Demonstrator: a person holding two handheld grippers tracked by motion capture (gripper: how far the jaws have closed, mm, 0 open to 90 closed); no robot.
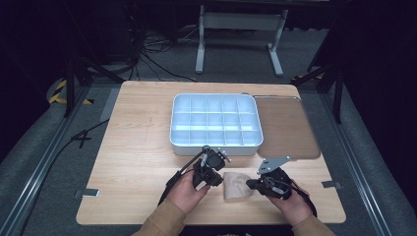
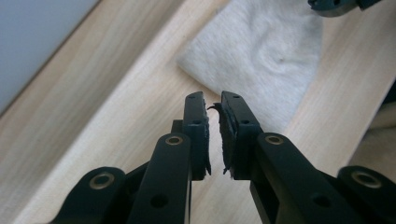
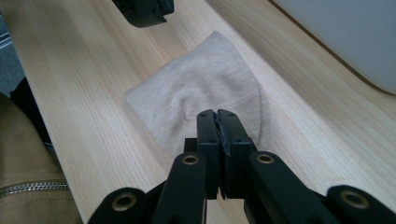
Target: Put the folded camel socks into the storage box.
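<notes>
From the high view, a beige cloth (image 1: 237,186) is lying near the front edge of the tabletop (image 1: 137,147), right of centre, with the left claw (image 1: 212,178) at its left side and the right claw (image 1: 251,185) at its right side. Behind them a white tray (image 1: 215,143) of compartments is sitting mid-tabletop, with a brown lid (image 1: 286,126) beside it toward the right edge. In the left claw view, the left claw (image 2: 213,105) is standing slightly parted with nothing between its pads, hovering just short of the cloth (image 2: 261,60); bare wood is lying open toward the tray. In the right claw view, the right claw (image 3: 217,120) is closing fully over the cloth (image 3: 196,100), where the fabric is puckering; whether a fold is pinched I cannot tell. I judge the step to be folding or gathering the cloth; next, the left claw needs to reach a cloth edge and pinch it. Room is ample leftward, tighter toward the tray and front edge.
</notes>
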